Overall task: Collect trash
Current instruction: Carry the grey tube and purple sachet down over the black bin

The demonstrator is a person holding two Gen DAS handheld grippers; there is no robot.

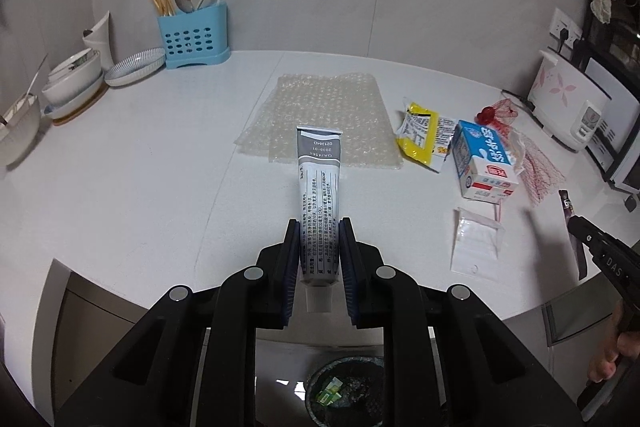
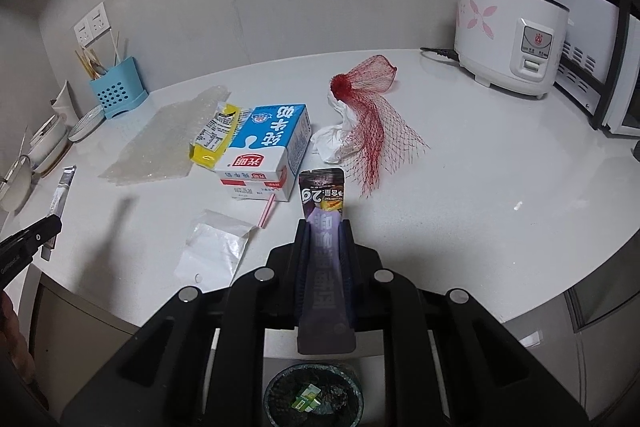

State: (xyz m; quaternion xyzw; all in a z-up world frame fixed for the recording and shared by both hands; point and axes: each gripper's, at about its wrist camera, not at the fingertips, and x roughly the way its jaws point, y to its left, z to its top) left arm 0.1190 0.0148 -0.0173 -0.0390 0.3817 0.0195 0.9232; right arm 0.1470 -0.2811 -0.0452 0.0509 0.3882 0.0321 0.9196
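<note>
Two tools, left tool [image 1: 320, 227] and right tool [image 2: 325, 227]. Held in them: one toothpaste tube [image 1: 319, 187], one purple wrapper [image 2: 323, 199]. Ahead on the counter [image 1: 140, 155]: one bubble wrap sheet [image 1: 324, 107], one milk carton [image 2: 268, 143], one yellow packet [image 2: 214, 135], one red net [image 2: 372, 107], one clear bag [image 2: 216, 251]. Below: one bin [image 2: 316, 399].

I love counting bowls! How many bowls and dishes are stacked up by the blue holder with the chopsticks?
4 visible: a striped shallow dish beside the blue holder, two stacked white bowls left of it, and another bowl nearer the picture's edge. More may be hidden.
</note>
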